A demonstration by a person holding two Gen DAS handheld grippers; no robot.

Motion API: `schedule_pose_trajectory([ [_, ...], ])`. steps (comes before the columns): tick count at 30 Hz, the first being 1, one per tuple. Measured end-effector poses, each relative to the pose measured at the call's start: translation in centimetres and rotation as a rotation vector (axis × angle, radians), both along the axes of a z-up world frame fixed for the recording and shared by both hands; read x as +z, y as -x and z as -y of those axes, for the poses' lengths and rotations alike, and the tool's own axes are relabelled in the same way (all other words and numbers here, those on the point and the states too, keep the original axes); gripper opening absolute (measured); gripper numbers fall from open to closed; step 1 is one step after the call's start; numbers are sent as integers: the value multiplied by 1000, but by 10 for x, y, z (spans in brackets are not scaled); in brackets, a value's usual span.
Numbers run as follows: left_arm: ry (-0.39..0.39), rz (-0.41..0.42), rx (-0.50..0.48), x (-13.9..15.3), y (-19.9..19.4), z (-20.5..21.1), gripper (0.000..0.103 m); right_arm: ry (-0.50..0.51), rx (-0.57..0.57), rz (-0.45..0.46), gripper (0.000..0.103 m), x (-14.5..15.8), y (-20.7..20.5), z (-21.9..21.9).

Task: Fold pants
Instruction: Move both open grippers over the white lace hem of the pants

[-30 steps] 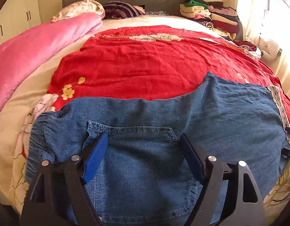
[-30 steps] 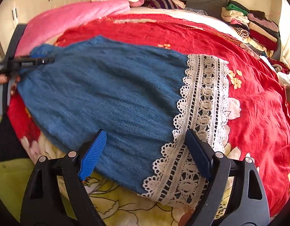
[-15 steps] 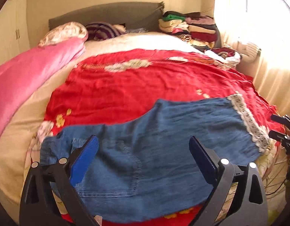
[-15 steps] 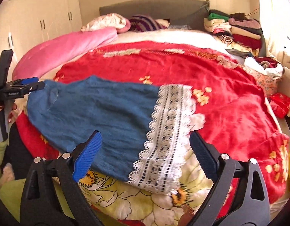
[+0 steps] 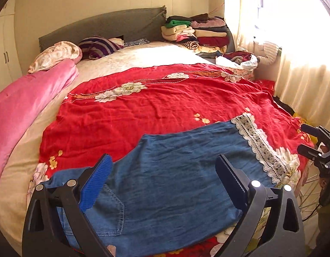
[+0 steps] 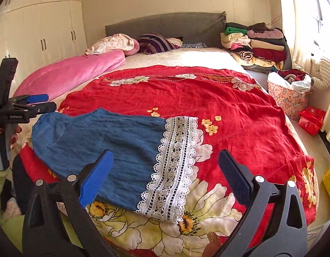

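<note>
While pants (image 5: pixel 175 171) lie flat, R gripper (image 6: pixel 165 180) opening, seemingly empty.

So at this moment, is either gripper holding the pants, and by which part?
Nothing is held. The left gripper has open, empty jaws; the right gripper's jaws are opening, also empty. The pants lie flat on the bed.

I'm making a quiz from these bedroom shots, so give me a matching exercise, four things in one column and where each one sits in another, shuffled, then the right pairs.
Things:
1. denim pants
2. pink quilt
3. stack of folded clothes
4. floral basket

Places:
A. rolled along the bed's left edge
B. beside the bed, near the window
C. flat on the red bedspread
D. piled by the headboard's right end

Pairs: 1-C, 2-A, 3-D, 4-B
</note>
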State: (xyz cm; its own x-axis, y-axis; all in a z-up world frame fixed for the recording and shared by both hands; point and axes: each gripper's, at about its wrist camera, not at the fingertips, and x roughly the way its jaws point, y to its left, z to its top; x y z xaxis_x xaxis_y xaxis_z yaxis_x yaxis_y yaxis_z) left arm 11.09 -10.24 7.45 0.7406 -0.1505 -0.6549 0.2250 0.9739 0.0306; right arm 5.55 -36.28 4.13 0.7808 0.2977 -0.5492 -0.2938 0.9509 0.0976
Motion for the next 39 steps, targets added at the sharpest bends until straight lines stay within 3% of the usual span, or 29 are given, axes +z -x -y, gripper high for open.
schedule_pose_trajectory([
  [25,-36,-21,-107,-7,-20,55,96,-5,-50,-16,94,-8,4,21],
  [39,-62,-68,-195,-36,-72,86,96,-40,-45,-131,94,-39,-7,17],
])
